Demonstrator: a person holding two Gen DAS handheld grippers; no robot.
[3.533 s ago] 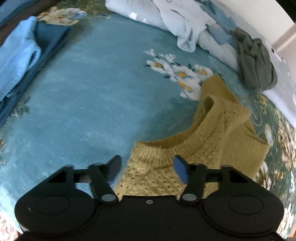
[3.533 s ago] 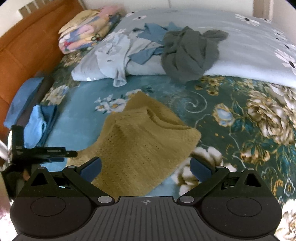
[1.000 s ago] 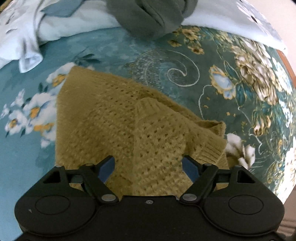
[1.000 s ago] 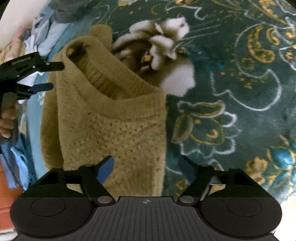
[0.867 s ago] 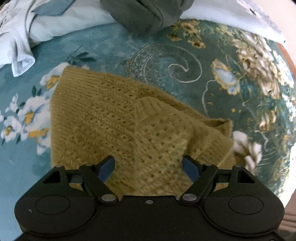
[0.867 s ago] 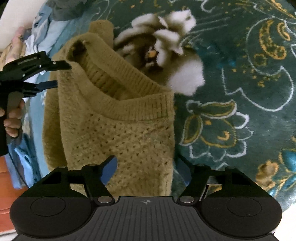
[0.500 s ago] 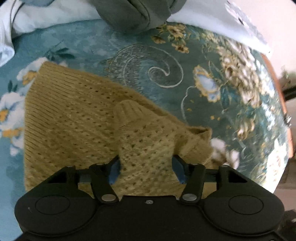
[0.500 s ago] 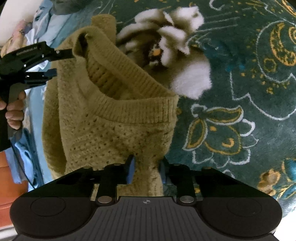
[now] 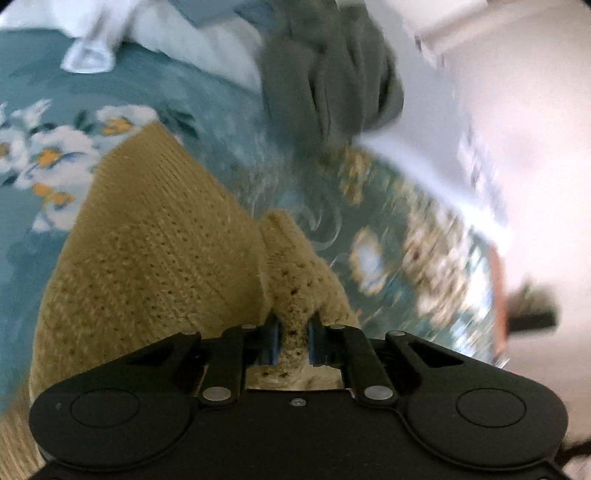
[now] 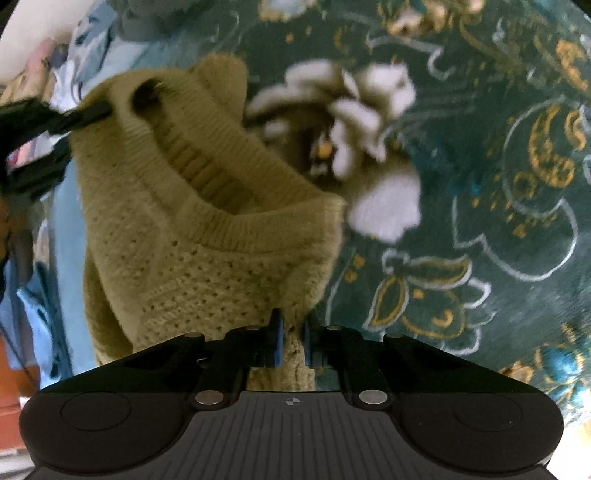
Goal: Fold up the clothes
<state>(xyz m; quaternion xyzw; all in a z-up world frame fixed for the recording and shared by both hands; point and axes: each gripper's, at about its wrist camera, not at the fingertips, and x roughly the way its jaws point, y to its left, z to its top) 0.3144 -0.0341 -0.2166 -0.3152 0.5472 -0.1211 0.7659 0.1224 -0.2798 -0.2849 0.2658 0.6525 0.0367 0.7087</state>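
The step in hand is the pick-up: both tongs have taken hold of the mustard sweater [image 10: 207, 236] near its neck end, ready to lift and spread it before any fold is made. It is early in the task, I judge, since the sweater lies bunched and partly doubled over on the bed [image 10: 498, 229].

The left tongs [image 9: 293, 341] are closing, and a ridge of knit already fills the gap, with the blue pads [image 9: 272, 341] pressing it from both sides. The right tongs [image 10: 291, 341] are pressed together on a fold of the same sweater just below the ribbed collar [image 10: 236, 221].

In the right view the left tongs [image 10: 88, 110] also show at the far side of the collar, gripping the knit beside the neck opening, so the two holds sit on opposite sides of that opening. The body of the sweater trails away from both tongs across the floral cover.

The next move calls for raising both hands together and drawing them apart, so the knit hangs flat; loose knit stretches, so an even pull would matter. A grey garment [image 9: 325, 66] and pale clothes [image 9: 155, 29] lie heaped beyond, well apart from the sweater.
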